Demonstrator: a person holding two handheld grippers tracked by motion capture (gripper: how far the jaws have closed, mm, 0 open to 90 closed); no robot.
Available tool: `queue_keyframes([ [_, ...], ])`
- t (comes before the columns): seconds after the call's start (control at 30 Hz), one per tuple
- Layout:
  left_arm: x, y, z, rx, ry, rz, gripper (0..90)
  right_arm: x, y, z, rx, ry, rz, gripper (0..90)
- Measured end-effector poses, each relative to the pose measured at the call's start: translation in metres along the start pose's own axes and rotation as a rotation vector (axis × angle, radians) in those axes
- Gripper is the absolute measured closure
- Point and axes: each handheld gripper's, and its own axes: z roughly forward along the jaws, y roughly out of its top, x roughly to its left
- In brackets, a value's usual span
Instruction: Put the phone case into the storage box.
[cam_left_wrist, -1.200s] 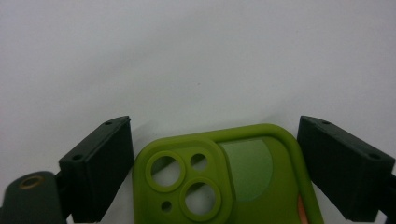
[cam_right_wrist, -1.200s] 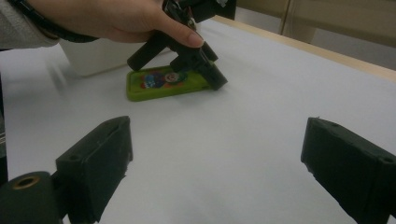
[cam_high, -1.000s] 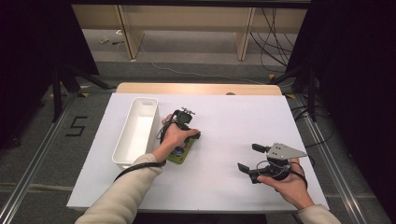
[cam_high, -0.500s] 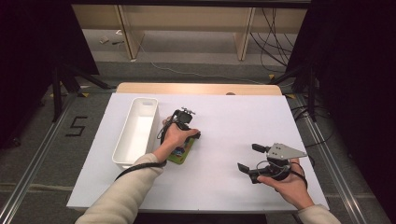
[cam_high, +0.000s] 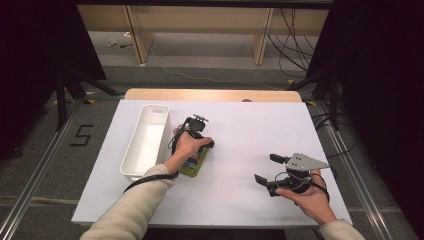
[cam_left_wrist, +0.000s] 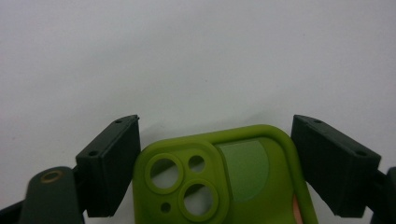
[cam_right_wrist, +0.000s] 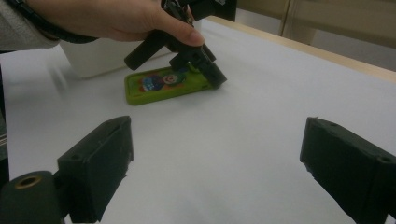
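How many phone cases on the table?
1. A green phone case lies flat on the white table, beside the white bin, its camera end between the left gripper's jaws. Bin interior looks empty.

White-topped table (cam_high: 250, 200) with a wooden edge strip (cam_high: 212, 95) along its far side. Grey carpeted floor (cam_high: 45, 170); a "5" marked on it (cam_high: 81, 135) at left. Pale wooden shelving unit (cam_high: 200, 25) at far centre. Loose black cables (cam_high: 292, 37) at far right. Dark surroundings on both sides.
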Motion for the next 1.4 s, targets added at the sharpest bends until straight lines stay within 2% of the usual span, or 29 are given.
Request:
queue_keyframes([
  [0.13,-0.001,0.003,-0.006,-0.020,0.004,0.005,17.2,0.000,0.000,0.000,0.000,-0.001,-0.001,10.7],
  [0.2,-0.002,0.004,-0.010,-0.041,0.004,-0.005,17.2,0.000,0.000,0.000,-0.001,0.002,0.000,10.7],
  [0.53,-0.003,0.009,-0.032,-0.130,-0.003,0.006,17.3,0.000,0.000,-0.001,-0.007,-0.001,0.001,10.7],
  [0.73,-0.002,0.007,-0.044,-0.181,-0.028,0.005,17.4,0.000,0.000,-0.001,-0.006,-0.002,0.002,10.7],
  [0.93,-0.001,0.005,-0.055,-0.209,-0.061,0.004,17.4,-0.001,0.000,-0.001,-0.008,-0.004,0.003,10.7],
  [1.23,0.000,0.004,-0.068,-0.244,-0.064,0.015,17.4,-0.001,0.000,-0.001,-0.008,-0.006,0.002,10.7],
  [1.4,-0.002,0.006,-0.074,-0.271,-0.063,-0.001,17.4,-0.001,0.001,-0.002,-0.010,-0.007,0.003,10.7],
])
